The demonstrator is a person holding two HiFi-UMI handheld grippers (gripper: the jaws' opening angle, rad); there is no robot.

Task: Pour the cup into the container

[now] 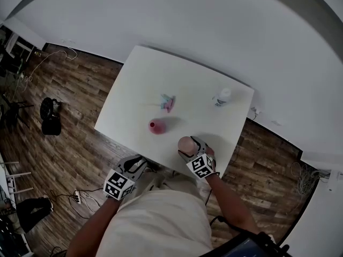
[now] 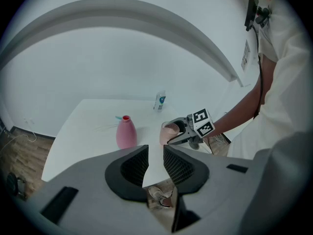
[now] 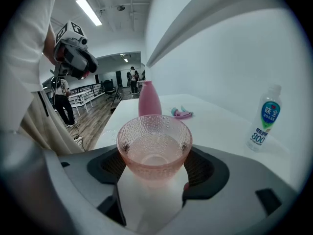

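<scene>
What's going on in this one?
A person stands at a white table with a gripper in each hand. The right gripper is closed on a pink textured cup, held upright near the table's near edge. The left gripper is open and empty. The pink container stands farther in; the cup is not yet tipped.

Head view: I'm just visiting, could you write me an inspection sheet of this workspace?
Surface: white table, mostly bare.
Job's things: pink cup held upright at the near edge; pink bottle standing mid-table.
Clutter: small pink and teal thing; water bottle near the far corner.
Grippers: right gripper shut on the pink cup; left gripper open, empty, off the near edge.
Cables: white cable and power strip on the floor.
Surroundings: wooden floor, white wall, black bag.
</scene>
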